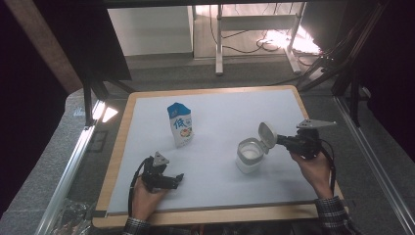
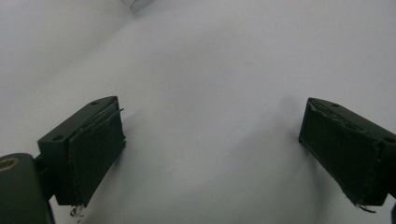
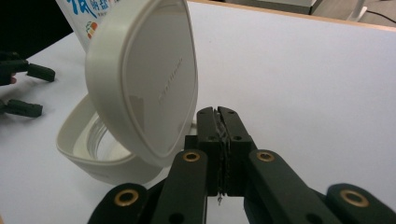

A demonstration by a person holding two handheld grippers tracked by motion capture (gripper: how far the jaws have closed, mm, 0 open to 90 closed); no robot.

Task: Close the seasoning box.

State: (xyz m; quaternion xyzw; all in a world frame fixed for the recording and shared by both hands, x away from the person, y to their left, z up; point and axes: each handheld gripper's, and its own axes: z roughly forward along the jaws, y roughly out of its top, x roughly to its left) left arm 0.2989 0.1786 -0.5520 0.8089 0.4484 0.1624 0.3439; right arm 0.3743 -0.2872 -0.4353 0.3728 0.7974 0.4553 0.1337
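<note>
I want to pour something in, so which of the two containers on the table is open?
The white jar by the right claw: its hinged lid stands up. The blue-and-white carton is closed.

Both grippers are matte black: the left gripper [image 1: 179, 177] and the right gripper [image 1: 279, 140] each carry a grey three-cornered plate on top and trail a black cable back past the hand. Brass-coloured rivets dot the jointed black links behind the right one's jaws, and the pads on the left one's jaws are worn and frayed at the edges. The person wears dark plaid cuffs at the table's [image 1: 205, 213] near edge.
</note>
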